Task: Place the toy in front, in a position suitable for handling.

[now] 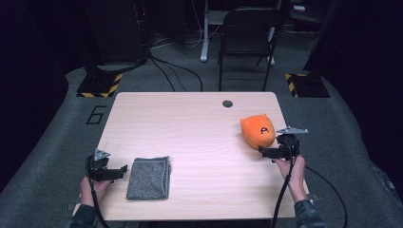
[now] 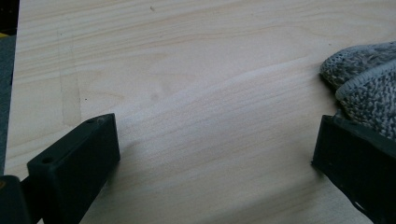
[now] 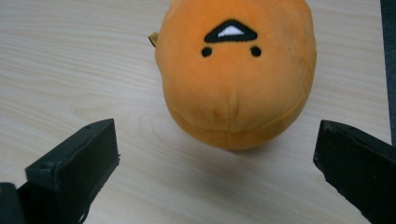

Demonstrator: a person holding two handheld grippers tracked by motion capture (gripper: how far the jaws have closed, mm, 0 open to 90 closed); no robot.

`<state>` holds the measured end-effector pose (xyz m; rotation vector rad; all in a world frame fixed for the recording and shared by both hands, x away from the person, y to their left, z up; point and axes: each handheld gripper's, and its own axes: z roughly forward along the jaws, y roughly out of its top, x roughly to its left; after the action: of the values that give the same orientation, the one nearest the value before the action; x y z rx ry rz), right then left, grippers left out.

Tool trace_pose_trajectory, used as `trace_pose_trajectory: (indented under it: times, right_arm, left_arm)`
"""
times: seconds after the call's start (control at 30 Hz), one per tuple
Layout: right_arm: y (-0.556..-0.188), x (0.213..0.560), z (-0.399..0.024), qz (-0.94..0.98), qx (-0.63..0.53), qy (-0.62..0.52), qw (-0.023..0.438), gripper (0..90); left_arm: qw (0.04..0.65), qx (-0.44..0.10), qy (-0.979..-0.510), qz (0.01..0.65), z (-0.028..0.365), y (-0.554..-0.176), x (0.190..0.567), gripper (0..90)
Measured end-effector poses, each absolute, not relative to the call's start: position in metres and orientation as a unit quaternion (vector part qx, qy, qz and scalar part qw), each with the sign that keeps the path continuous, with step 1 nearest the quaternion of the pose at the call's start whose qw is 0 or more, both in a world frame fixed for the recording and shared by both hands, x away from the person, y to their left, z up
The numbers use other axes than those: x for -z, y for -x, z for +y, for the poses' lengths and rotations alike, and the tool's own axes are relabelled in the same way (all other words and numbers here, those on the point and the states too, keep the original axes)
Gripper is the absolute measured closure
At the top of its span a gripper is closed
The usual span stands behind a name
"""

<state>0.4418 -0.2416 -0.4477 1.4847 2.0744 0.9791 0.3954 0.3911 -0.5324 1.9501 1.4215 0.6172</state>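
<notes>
An orange plush toy [image 1: 257, 130] with a small black face lies near the table's right edge. My right gripper [image 1: 274, 152] sits just in front of it, open, jaws spread wide and empty; the plush toy [image 3: 236, 70] lies a little beyond the jaws. A folded grey knitted cloth [image 1: 149, 177] lies flat at the front left. My left gripper [image 1: 114, 173] rests open just left of it. In the left gripper view the cloth [image 2: 369, 88] sits at the right jaw, with bare wood between the jaws.
The wooden table [image 1: 190, 128] has a small dark round hole [image 1: 227, 103] near its far edge. A black folding chair [image 1: 247, 38] stands behind the table. Yellow-black striped bases [image 1: 100, 84] sit on the grey floor at both far corners.
</notes>
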Motion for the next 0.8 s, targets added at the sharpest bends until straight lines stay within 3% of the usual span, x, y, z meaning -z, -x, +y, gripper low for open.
trace_pose_trajectory:
  times: [0.63, 0.8]
  right_arm:
    - [-0.495, 0.450, -0.223, 0.721, -0.342, -0.571, 0.194, 3.0]
    - [-0.496, 0.457, -0.223, 0.713, -0.316, -0.586, 0.218, 18.1]
  left_arm:
    - [0.320, -0.234, -0.744, 0.538, 0.391, -0.396, 0.532, 0.3]
    - [0.320, -0.234, -0.745, 0.537, 0.391, -0.396, 0.532, 0.3]
